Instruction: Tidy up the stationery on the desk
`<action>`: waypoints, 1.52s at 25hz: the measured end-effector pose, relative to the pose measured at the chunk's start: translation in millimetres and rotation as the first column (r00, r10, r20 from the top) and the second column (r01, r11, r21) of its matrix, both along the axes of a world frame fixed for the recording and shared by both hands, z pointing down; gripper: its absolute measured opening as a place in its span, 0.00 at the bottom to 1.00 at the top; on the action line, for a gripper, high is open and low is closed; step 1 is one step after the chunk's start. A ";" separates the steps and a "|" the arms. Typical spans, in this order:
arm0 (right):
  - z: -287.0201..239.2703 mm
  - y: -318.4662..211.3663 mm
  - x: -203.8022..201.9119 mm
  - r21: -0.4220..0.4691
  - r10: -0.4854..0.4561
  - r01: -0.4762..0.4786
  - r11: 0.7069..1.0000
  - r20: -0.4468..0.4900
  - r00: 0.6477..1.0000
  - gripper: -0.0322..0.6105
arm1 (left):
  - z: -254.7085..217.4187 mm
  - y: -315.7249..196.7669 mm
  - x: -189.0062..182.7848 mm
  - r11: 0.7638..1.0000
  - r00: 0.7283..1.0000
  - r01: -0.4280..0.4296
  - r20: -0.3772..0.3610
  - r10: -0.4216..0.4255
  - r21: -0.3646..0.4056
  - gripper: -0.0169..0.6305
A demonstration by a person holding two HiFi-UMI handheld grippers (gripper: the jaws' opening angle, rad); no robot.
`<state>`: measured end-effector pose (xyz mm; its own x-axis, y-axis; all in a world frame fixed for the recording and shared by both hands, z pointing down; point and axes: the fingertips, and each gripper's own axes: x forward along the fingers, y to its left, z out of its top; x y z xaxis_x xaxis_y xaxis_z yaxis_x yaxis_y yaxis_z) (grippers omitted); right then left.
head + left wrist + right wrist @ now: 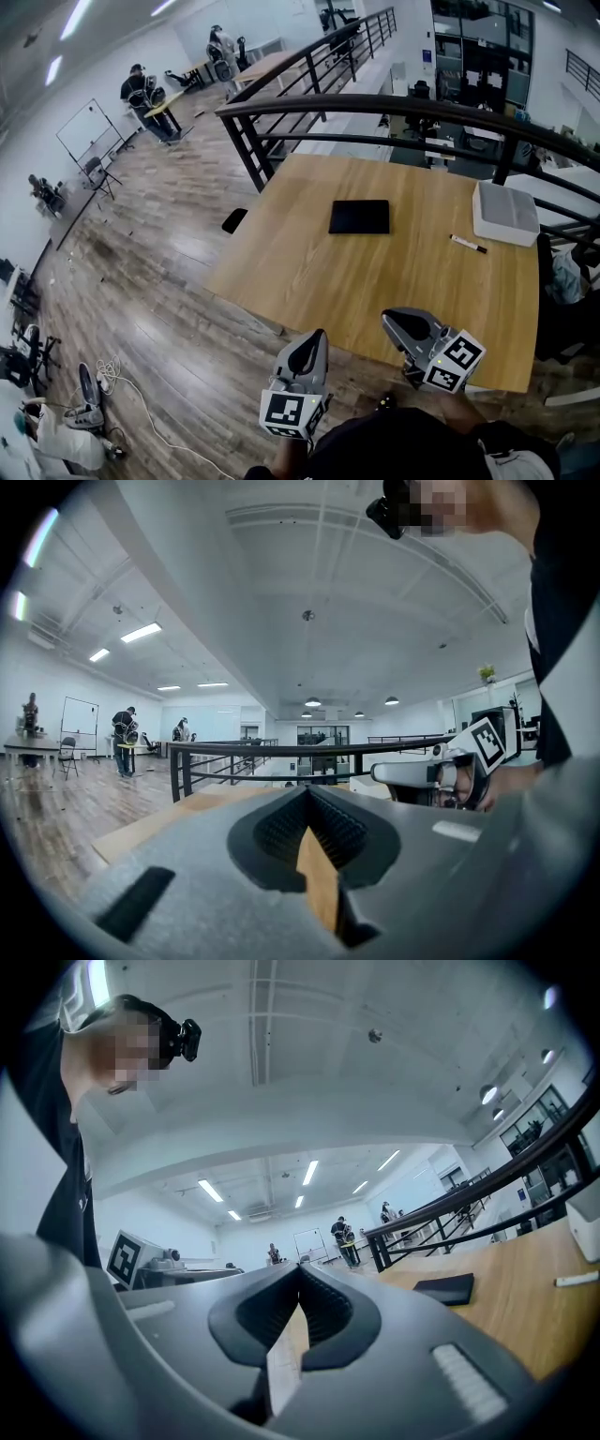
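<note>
1. Head view: the left tongs (314, 339) hang off the near-left edge of the counter (309, 281). The right tongs (394, 321) sit over its near edge. The stationery is well apart from both. A black pad (359, 217) lies mid-counter, and a marker (468, 244) lies to its right, close by a white box (504, 213) at the far right. A dark railing (375, 105) runs behind the counter.

2. Left gripper view: the left tongs are closed tip to tip with nothing between them. They point roughly level across the counter toward the railing, and the right tongs show at the right of the frame.

3. Right gripper view: the right tongs are likewise pressed together and empty. The pad (445, 1288) and marker (575, 1280) lie ahead, off to the right.

4. I judge the step in hand to be the reach. I would spread the right tongs before arriving, tip them downward, and take the marker across its barrel, since it is thin and lies flat.

5. Nothing stands on the counter between the tongs and the stationery. The white box may crowd a jaw on the marker's far side.
</note>
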<state>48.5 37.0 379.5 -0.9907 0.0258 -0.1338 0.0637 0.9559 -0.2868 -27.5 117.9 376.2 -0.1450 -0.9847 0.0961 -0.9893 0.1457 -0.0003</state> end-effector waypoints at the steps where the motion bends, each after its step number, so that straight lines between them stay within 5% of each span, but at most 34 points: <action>1: -0.7 -7.6 -2.4 0.003 0.005 -0.005 1.000 -0.003 1.000 0.06 | -0.9 -8.5 -2.6 1.000 1.000 -0.006 -0.002 0.006 0.004 0.02; 16: 10.7 -59.7 -8.9 0.001 0.118 -0.118 0.993 -0.037 0.992 0.05 | 17.8 -69.8 -29.7 0.994 0.994 -0.103 -0.038 0.102 -0.040 0.02; 26: 5.9 -109.6 -13.5 0.002 0.327 -0.327 0.945 -0.047 0.944 0.05 | 11.1 -141.9 -51.7 0.955 0.955 -0.295 -0.027 0.294 -0.041 0.02; 38: 8.0 -143.7 -72.6 0.011 0.418 -0.419 0.908 -0.092 0.904 0.06 | 19.1 -183.8 -124.4 0.931 0.933 -0.360 -0.045 0.358 -0.062 0.02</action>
